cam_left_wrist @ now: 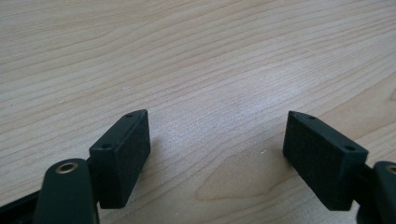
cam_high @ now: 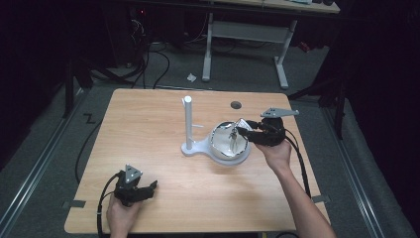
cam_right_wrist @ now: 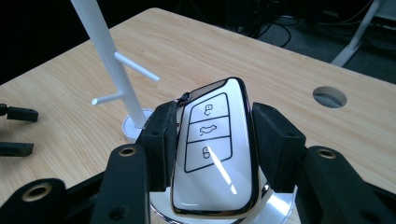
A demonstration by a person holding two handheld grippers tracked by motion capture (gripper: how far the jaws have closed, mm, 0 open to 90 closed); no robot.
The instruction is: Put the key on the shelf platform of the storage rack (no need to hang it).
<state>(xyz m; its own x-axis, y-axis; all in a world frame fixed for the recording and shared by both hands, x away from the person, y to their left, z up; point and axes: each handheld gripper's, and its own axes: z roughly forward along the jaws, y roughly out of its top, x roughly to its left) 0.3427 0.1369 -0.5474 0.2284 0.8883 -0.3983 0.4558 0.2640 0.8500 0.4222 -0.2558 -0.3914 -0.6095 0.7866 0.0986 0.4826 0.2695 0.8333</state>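
Right hand-held gripper (cam_right_wrist: 212, 154) clamps car key (cam_right_wrist: 212, 154) above white dish (cam_high: 230, 148); left hand-held gripper (cam_left_wrist: 217, 154) open, empty.

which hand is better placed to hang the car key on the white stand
Right. The right gripper already holds the car key between its jaws beside the white stand; the left gripper rests open at the table's near edge.

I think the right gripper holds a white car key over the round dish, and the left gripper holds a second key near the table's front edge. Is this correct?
Not quite. The left gripper holds nothing: the left gripper view shows its fingers apart over bare table. The rest stands: the right gripper holds the white car key over the round dish.
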